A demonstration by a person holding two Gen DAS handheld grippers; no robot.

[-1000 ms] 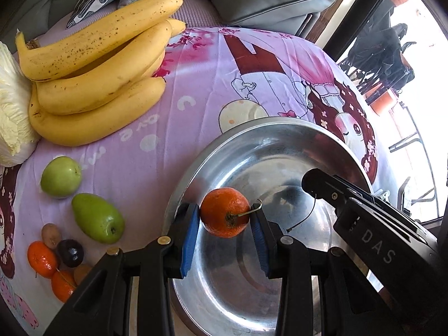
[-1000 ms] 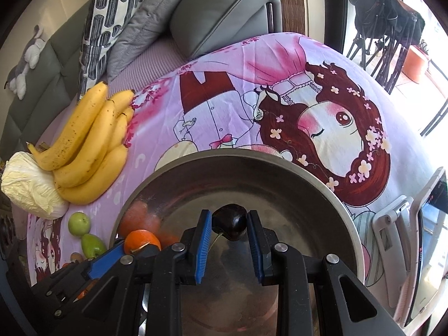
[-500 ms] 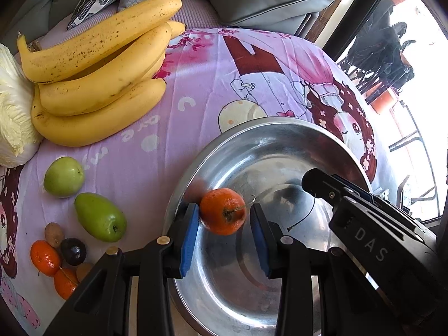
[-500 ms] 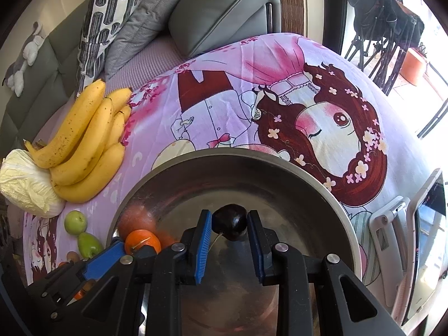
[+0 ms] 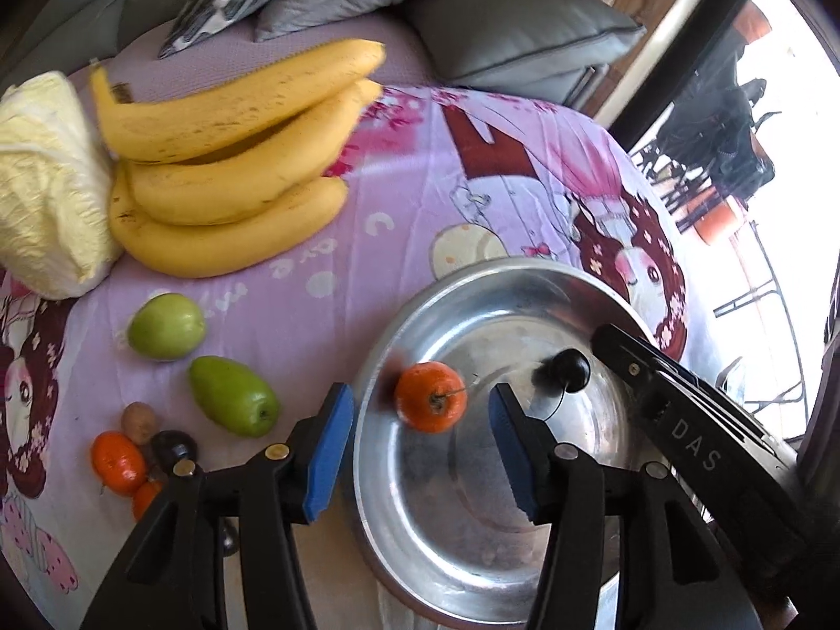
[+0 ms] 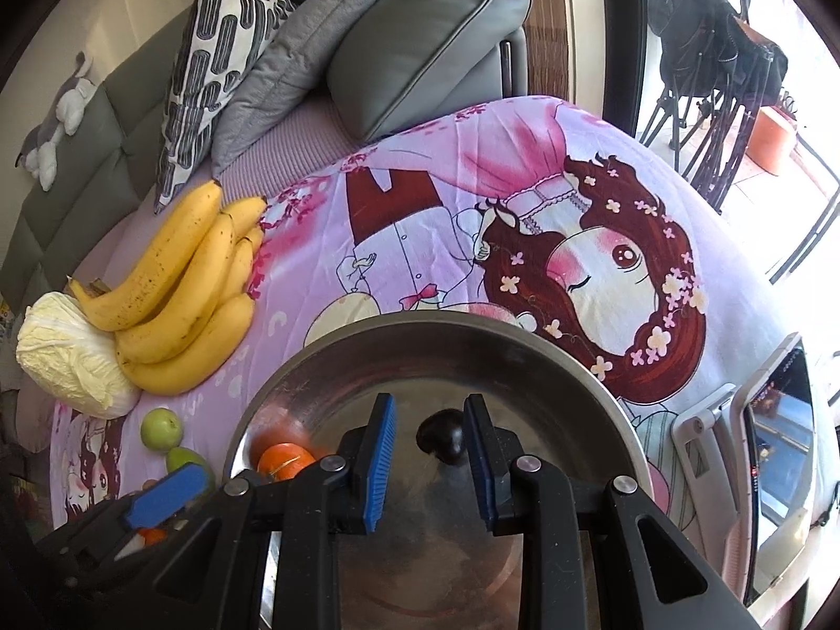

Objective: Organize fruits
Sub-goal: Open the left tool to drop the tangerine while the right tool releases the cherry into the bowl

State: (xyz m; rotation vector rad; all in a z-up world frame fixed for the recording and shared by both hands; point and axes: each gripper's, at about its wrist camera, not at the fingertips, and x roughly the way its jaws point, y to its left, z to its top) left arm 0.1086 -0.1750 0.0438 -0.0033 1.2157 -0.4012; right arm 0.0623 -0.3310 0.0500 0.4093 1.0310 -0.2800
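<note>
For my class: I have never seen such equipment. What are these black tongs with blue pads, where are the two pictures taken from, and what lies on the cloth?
A person holds one hand-held gripper in each hand; a camera on each looks along its fingers. The left hand-held gripper is opening, its pads clear of the orange tangerine in the metal bowl. The right hand-held gripper is shut on a dark round fruit above the bowl. On the cartoon cloth lie bananas, a cabbage, two green fruits and a few small fruits.
</note>
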